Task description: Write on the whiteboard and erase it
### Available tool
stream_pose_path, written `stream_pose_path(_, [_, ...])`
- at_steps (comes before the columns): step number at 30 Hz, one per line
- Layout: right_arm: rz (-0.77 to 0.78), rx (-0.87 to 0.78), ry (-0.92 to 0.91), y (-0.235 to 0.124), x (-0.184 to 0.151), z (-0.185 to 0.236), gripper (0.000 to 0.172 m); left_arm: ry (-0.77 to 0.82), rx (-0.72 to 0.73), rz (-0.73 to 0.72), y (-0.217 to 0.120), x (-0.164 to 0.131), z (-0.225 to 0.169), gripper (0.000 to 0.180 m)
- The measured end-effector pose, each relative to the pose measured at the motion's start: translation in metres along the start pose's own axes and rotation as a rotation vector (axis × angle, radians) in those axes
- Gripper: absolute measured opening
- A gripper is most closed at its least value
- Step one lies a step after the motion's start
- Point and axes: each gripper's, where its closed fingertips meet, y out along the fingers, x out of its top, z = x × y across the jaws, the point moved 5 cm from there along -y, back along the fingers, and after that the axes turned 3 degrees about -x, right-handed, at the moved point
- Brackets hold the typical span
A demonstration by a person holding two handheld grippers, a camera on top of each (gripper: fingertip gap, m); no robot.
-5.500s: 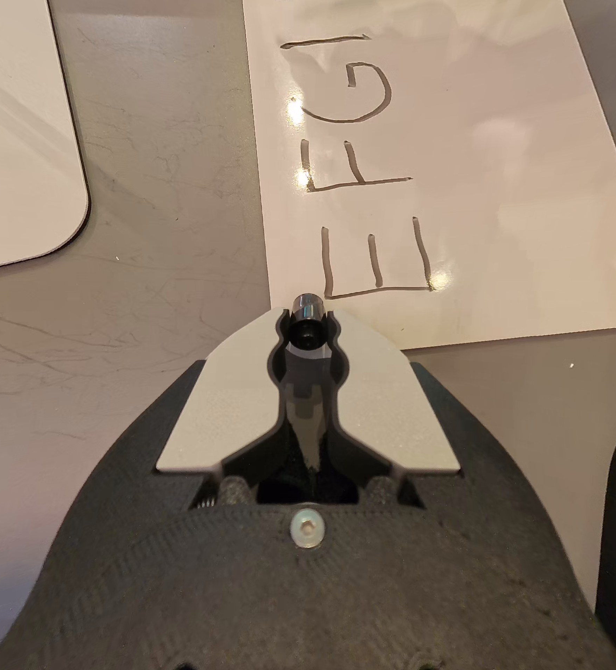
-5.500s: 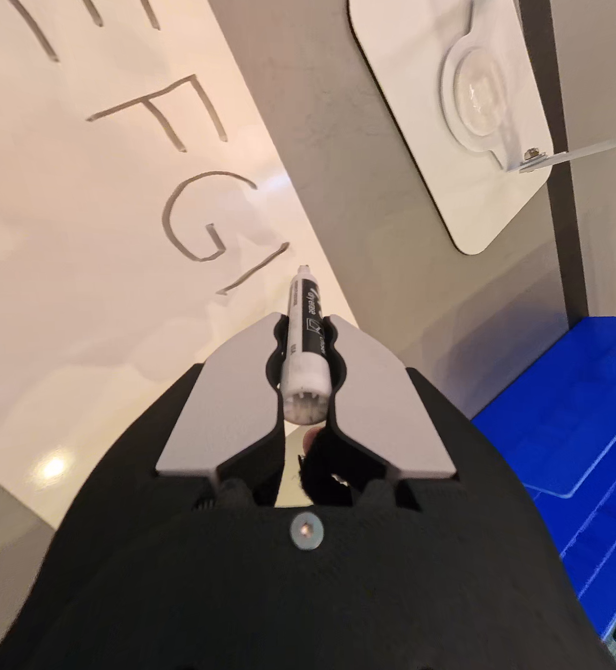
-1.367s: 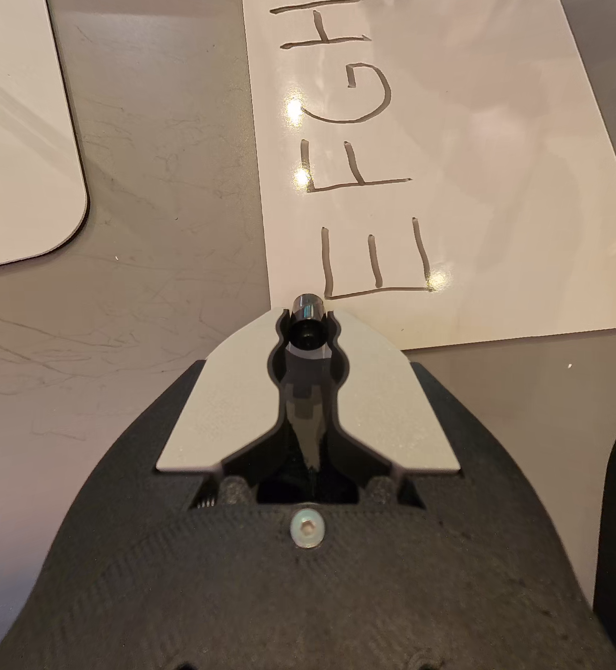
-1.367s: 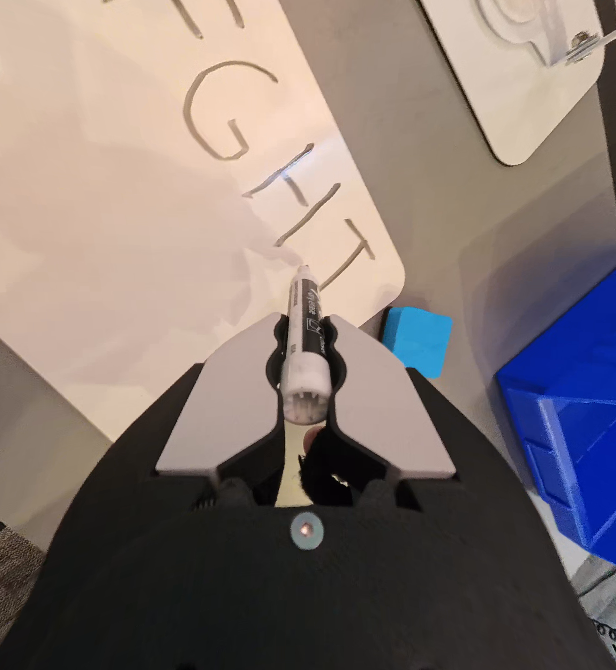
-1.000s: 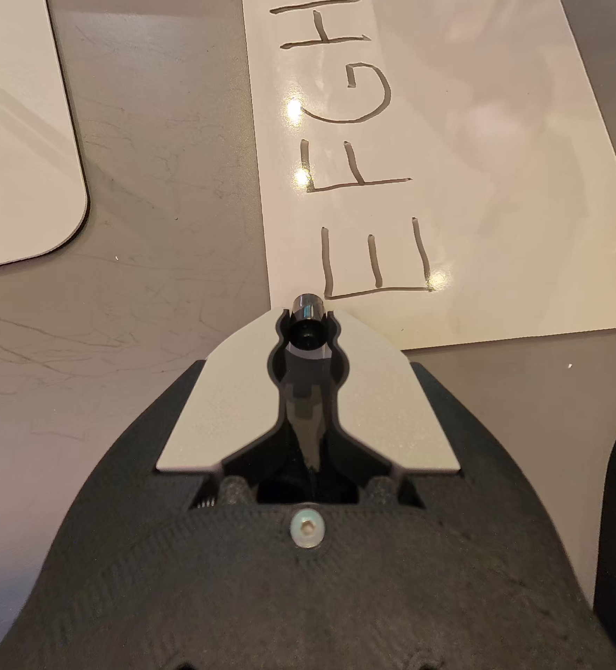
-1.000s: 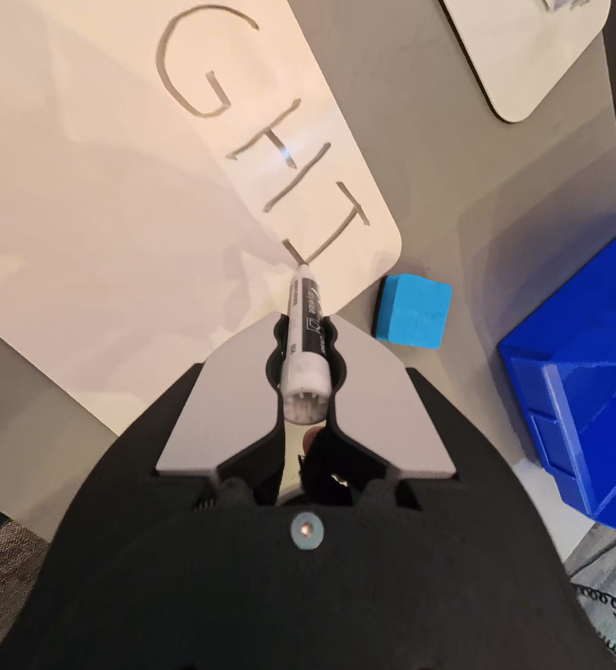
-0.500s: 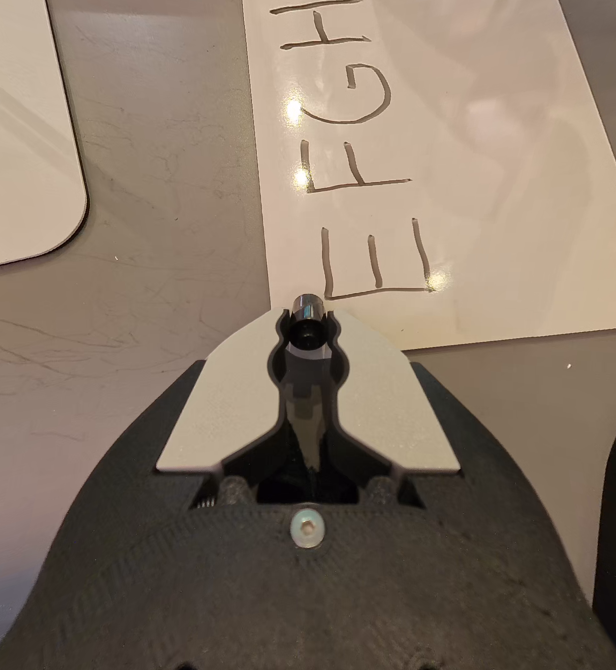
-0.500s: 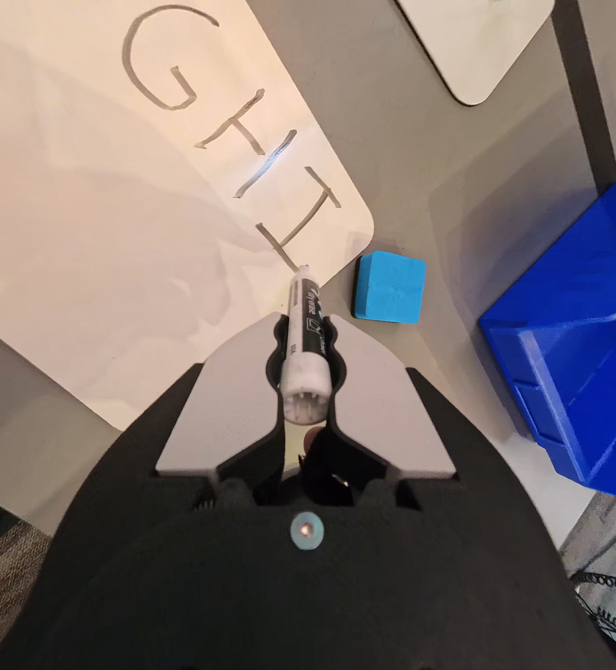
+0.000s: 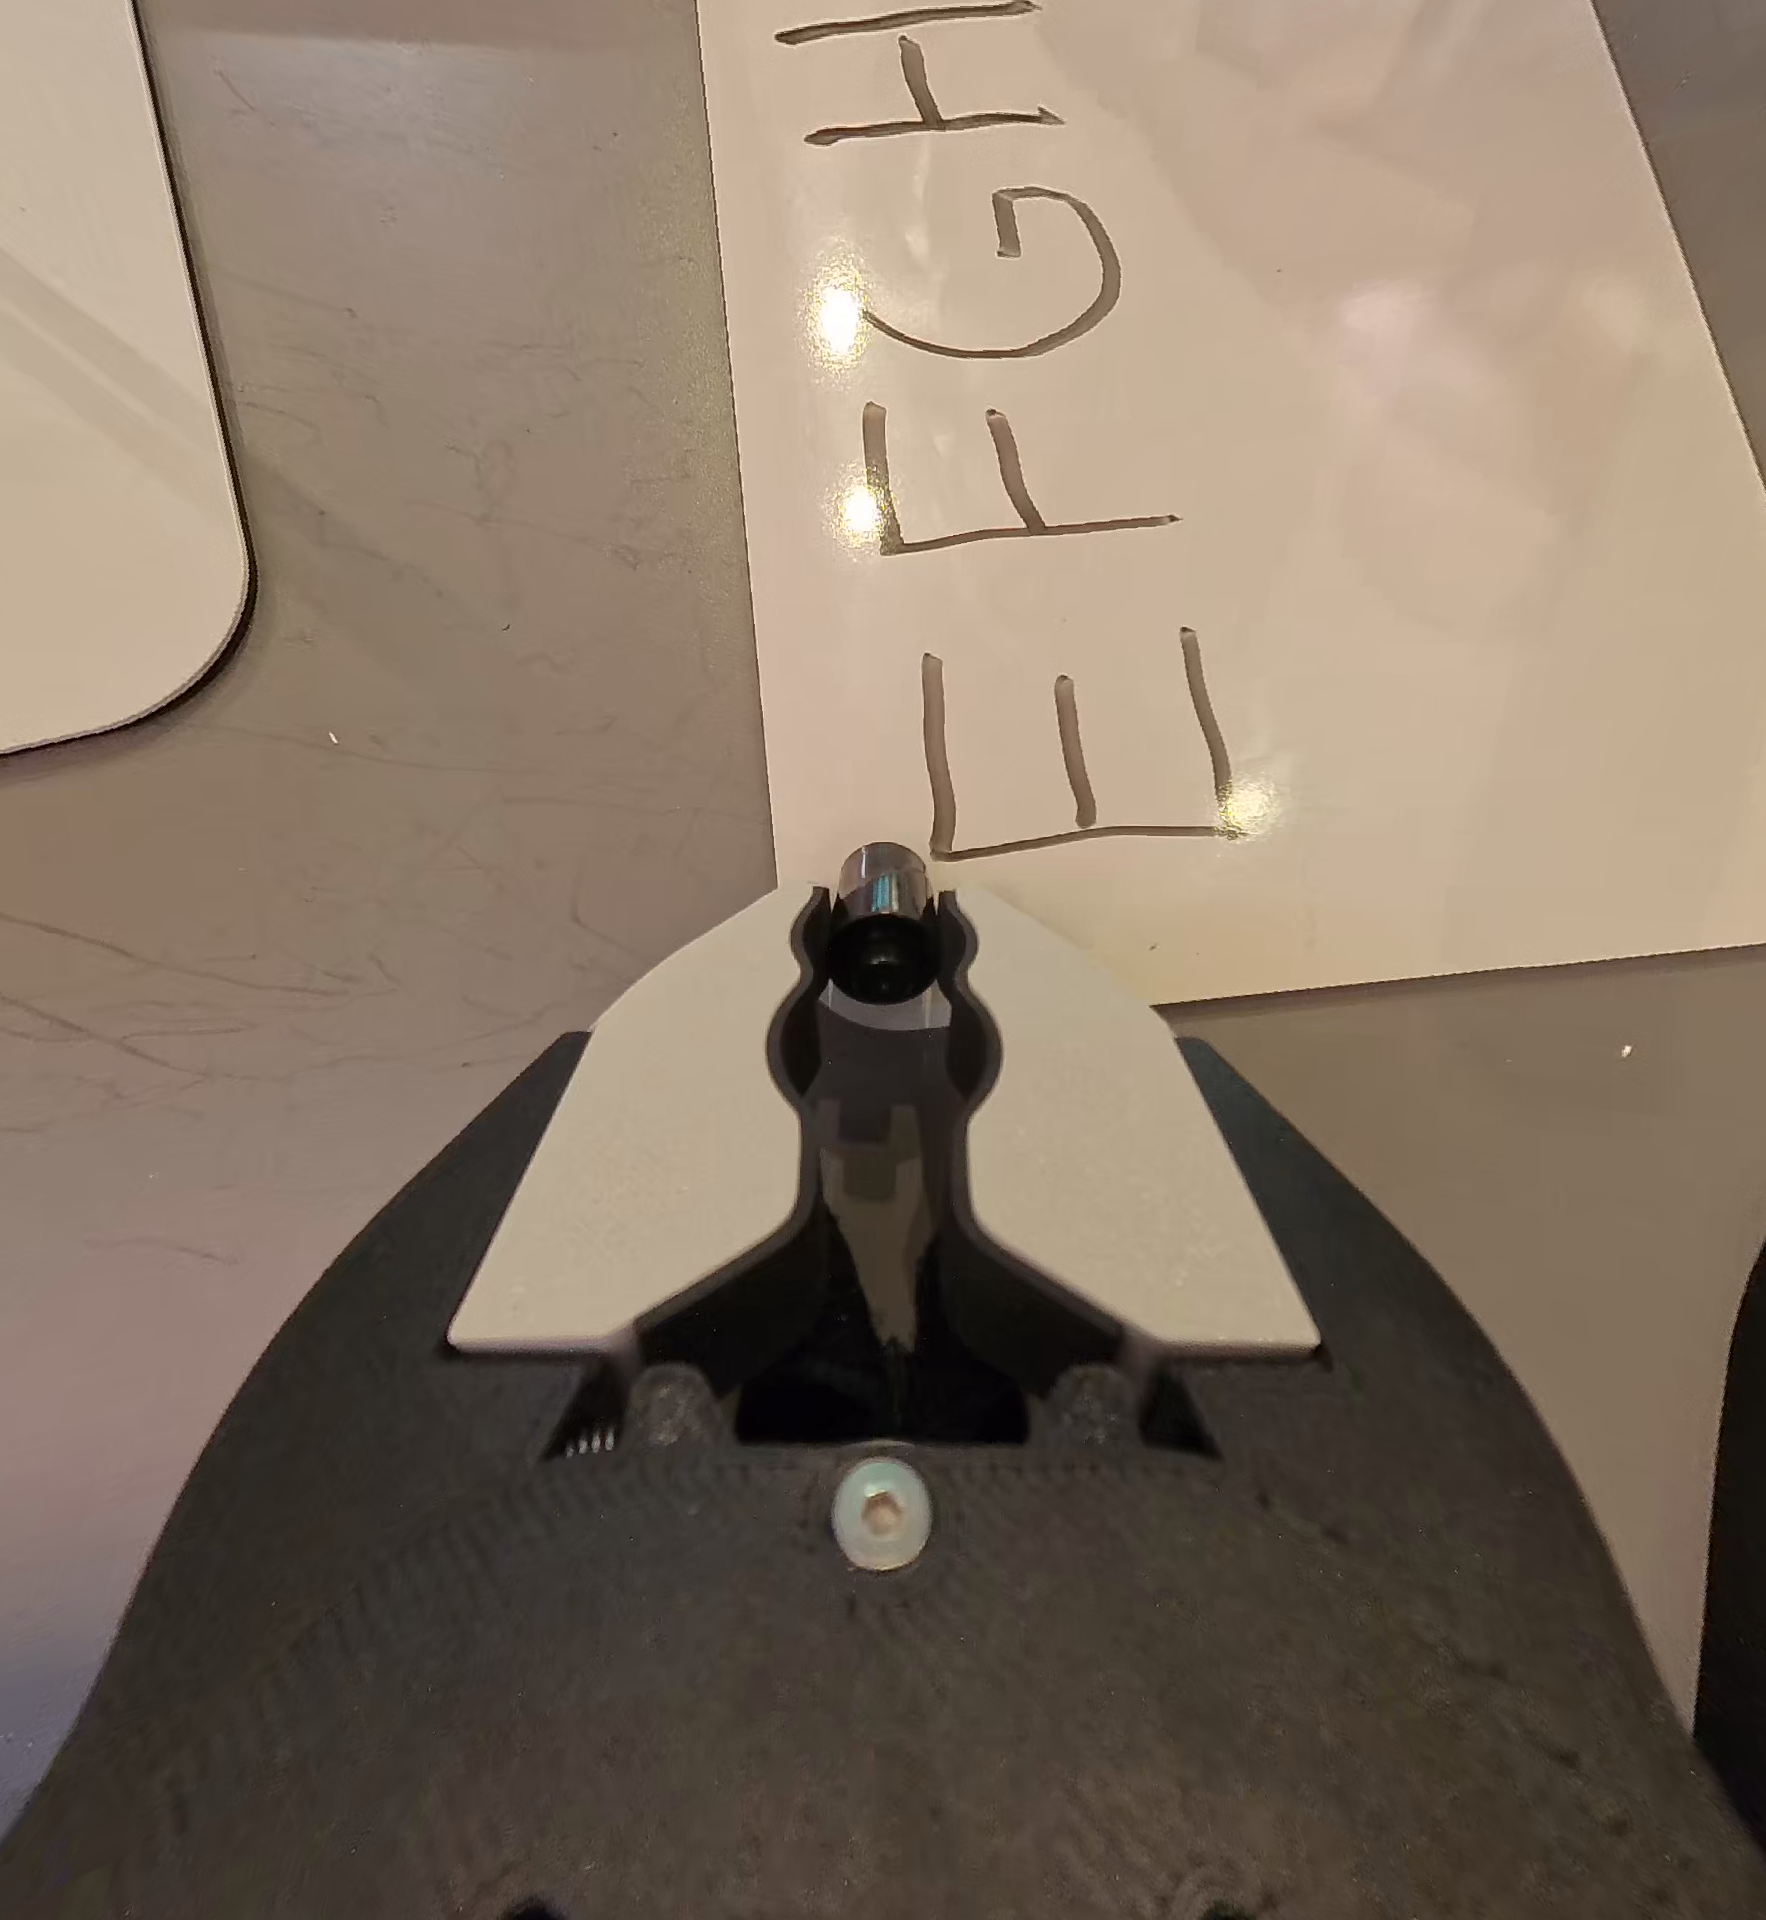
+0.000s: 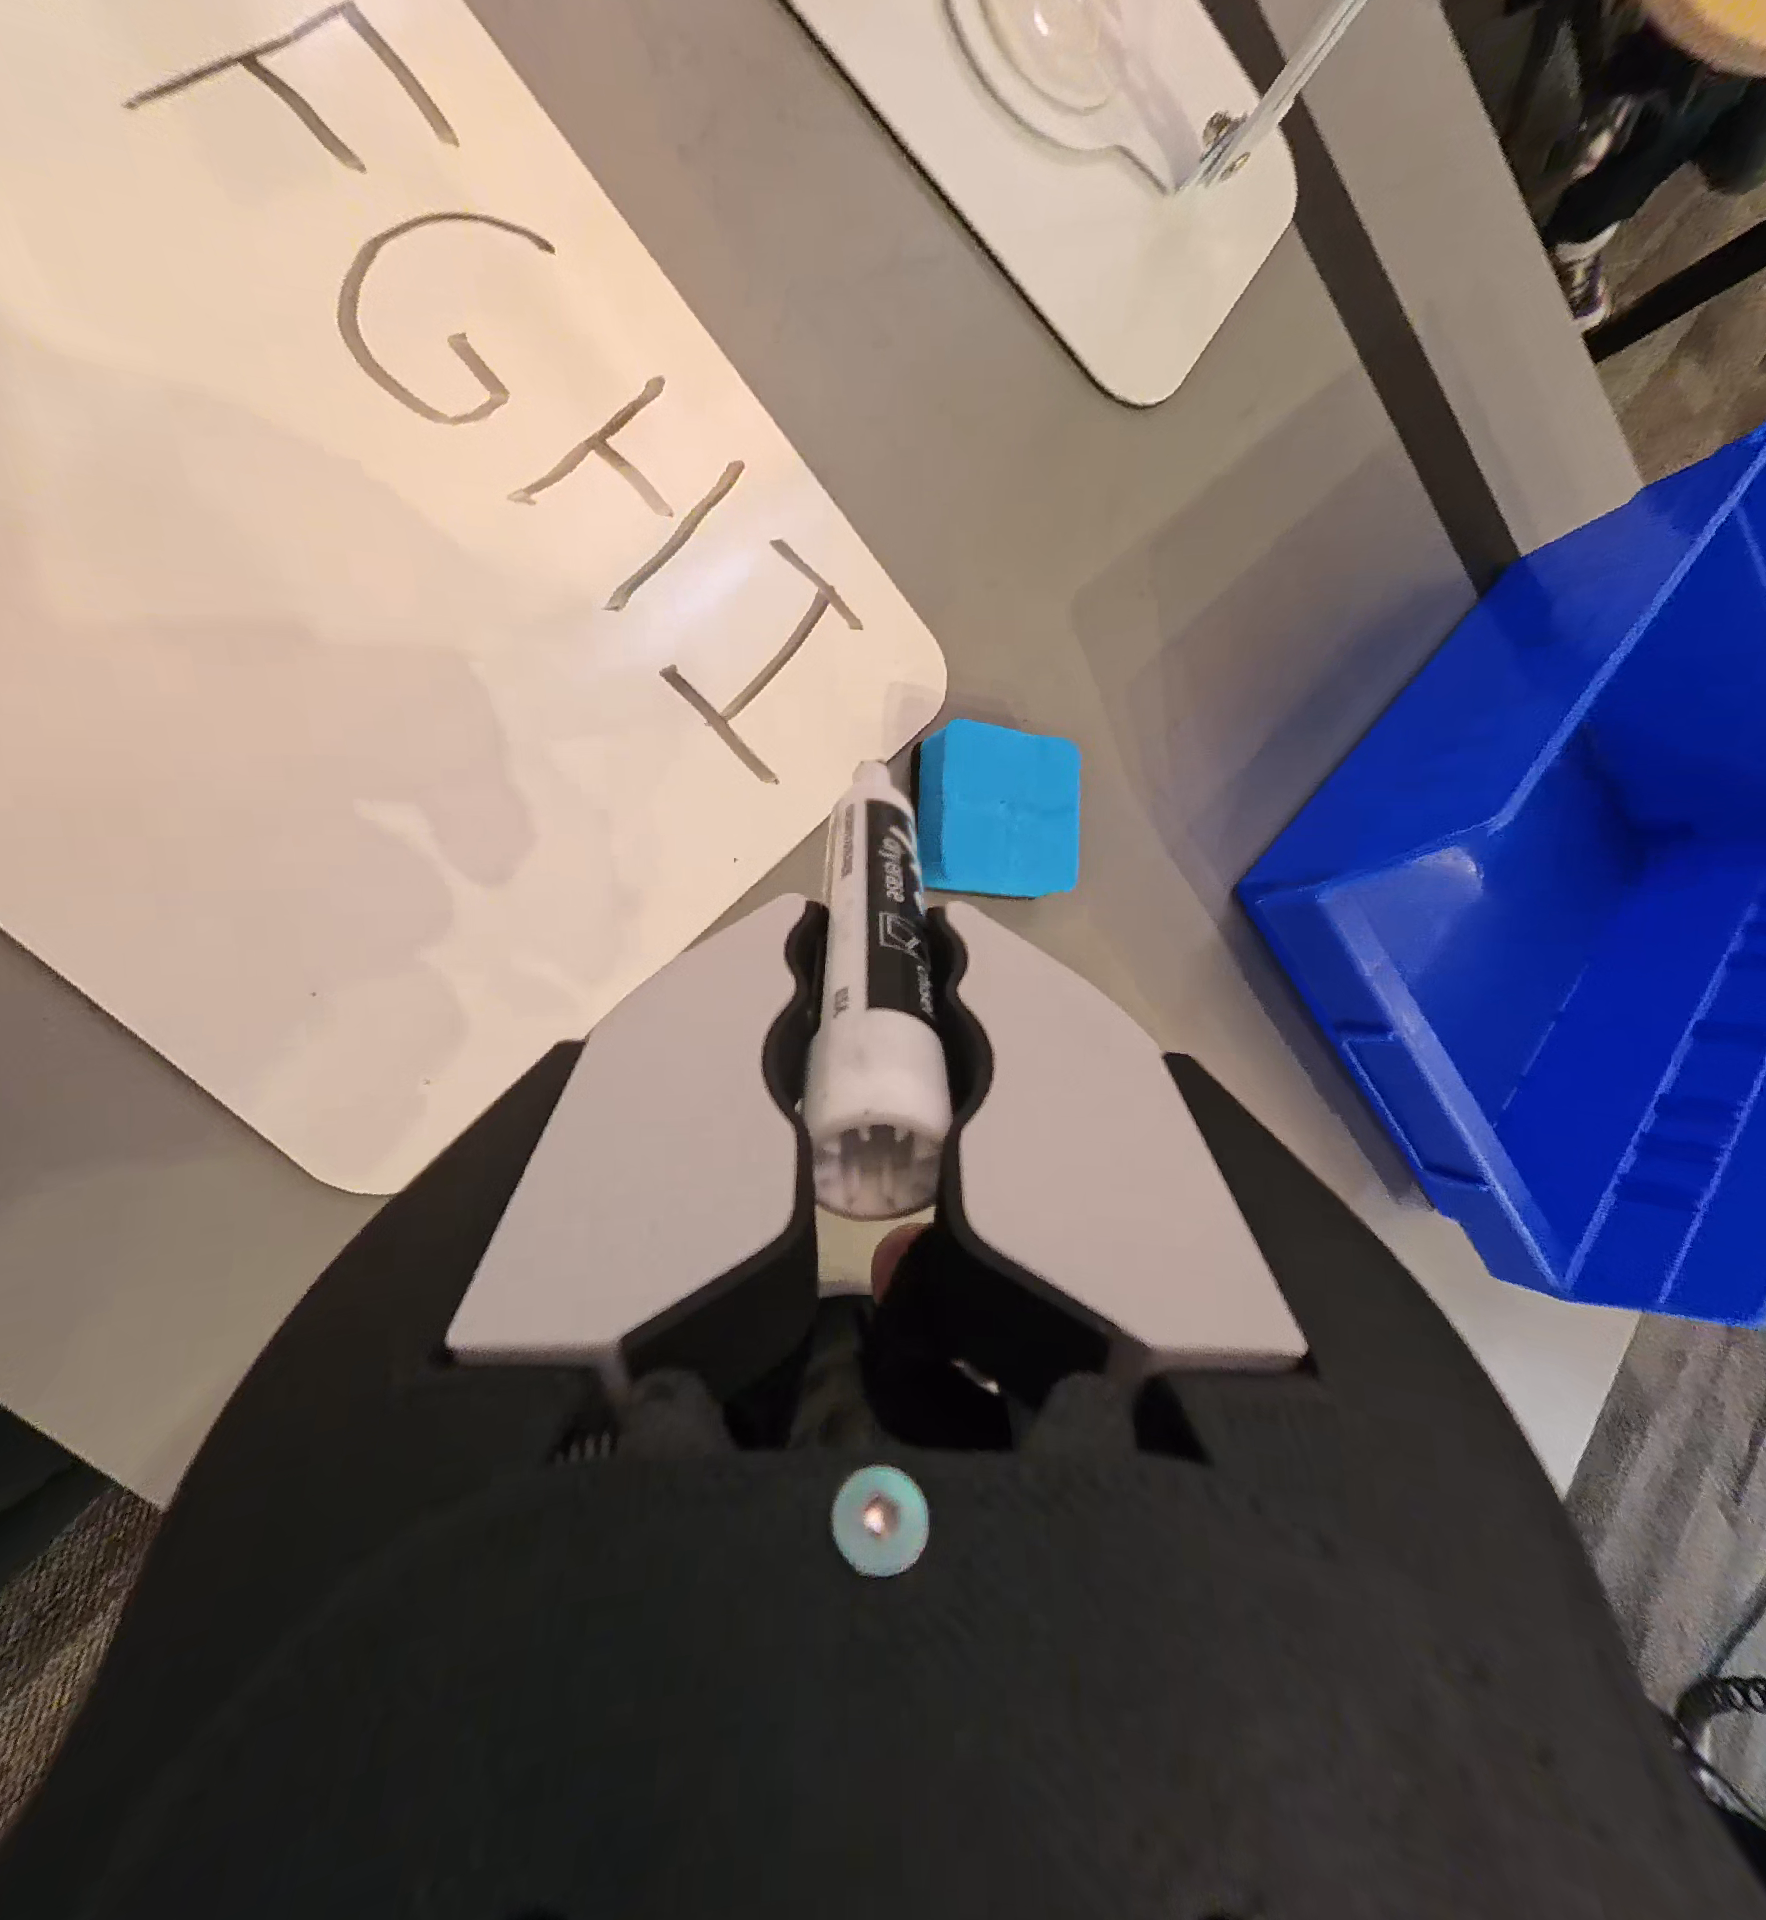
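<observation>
So the right tongs (image 10: 879,914) are clamped on a white and black marker (image 10: 874,997), both sides pressed against the barrel, tip pointing forward. The tip sits over the rounded corner of the whiteboard (image 10: 235,623), just past the last dark stroke of the handwriting; can't tell if it actually touches the board. A light blue eraser block (image 10: 998,816) sits on the grey worktop (image 10: 1118,540) right beside that corner, close to the marker tip. Further right there's a blue bin (image 10: 1585,935), open side facing in, and a second small white board (image 10: 1118,187) with a clear clip on it up top.

The left tongs (image 9: 884,914) are closed on a small black cap (image 9: 881,925), hollow end facing the camera. They hang over the near corner of the whiteboard (image 9: 1378,520), next to the first letter. The worktop (image 9: 443,520) on that side looks scuffed.
</observation>
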Motion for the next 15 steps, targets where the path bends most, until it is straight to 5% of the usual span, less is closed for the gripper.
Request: stream_pose_path(15, [-0.425,0.238,-0.214,0.044,0.093,-0.05,0.02,-0.048,0.02,-0.065,-0.009,0.005,0.01,0.02])
